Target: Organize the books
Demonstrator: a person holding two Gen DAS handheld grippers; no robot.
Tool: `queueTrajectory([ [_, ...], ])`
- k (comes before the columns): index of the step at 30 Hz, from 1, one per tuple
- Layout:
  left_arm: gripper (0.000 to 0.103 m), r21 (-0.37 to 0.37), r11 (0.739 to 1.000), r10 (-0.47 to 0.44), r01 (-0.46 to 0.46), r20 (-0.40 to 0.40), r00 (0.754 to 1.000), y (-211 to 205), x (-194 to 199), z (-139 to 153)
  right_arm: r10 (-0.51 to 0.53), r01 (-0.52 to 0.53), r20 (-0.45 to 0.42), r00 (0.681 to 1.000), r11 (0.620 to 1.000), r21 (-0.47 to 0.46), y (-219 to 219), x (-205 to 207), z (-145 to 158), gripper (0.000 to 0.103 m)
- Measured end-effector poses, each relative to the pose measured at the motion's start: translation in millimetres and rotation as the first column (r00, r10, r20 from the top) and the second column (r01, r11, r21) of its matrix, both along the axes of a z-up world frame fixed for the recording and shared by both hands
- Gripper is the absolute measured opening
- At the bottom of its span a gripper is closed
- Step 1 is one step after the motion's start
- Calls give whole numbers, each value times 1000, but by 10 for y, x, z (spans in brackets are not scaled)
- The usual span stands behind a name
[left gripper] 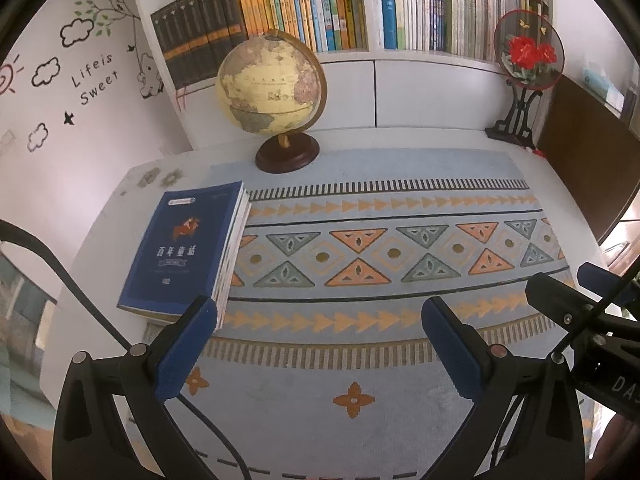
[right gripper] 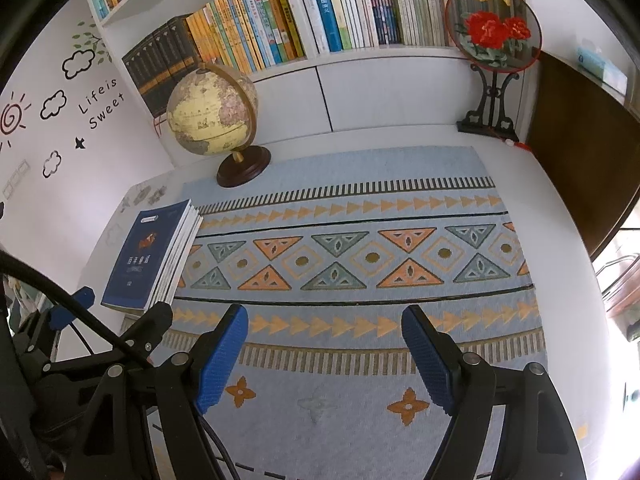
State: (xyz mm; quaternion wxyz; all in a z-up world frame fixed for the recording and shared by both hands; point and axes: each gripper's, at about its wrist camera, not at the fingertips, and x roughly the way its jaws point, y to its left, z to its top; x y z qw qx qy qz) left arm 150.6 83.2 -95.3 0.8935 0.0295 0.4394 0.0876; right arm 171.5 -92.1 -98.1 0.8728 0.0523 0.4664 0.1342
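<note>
White bench (left gripper: pixel 400 140) and a white bookshelf (left gripper: pixel 372 60) are filling the room, with a patterned blue mat (left gripper: pixel 360 264) lying over most of the bench top.

A stack of books (left gripper: pixel 188 252) is lying flat at the left edge of the mat, partly on the bare bench. The top book is showing a dark blue cover, and white page edges are showing along the stack's right side. The stack is sitting well below the shelf, where many more books (left gripper: pixel 328 8) are standing upright in rows.

Just behind the stack, a globe (left gripper: pixel 270 84) is standing on a round dark wooden base. Far to the right, by the shelf, a round fan with red flowers (left gripper: pixel 528 54) is standing on a black stand. On the wall to the left, cloud and tree stickers (left gripper: pixel 76 32) are showing.

The left gripper (left gripper: pixel 320 312) is hanging over the front part of the mat. Its jaws are standing wide apart and gripping nothing. Its left blue finger is looking like it is just in front of the stack's near corner, but I cannot tell if it is touching.

The right gripper (right gripper: pixel 326 320) is hanging beside it, also over the mat. Its jaws are standing wide apart too, with only the mat between them.
</note>
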Motion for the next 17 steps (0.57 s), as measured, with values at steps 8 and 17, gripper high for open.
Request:
queueTrajectory([
  [8, 102, 4, 1000, -5, 5, -1, 1000, 1, 66, -30, -3, 3, -2, 1000, 1000, -5, 15, 49, -15, 77],
  [17, 100, 37, 999, -16, 14, 45, 999, -14, 86, -54, -8, 7, -22, 1000, 1000, -13, 23, 125, -99, 77],
])
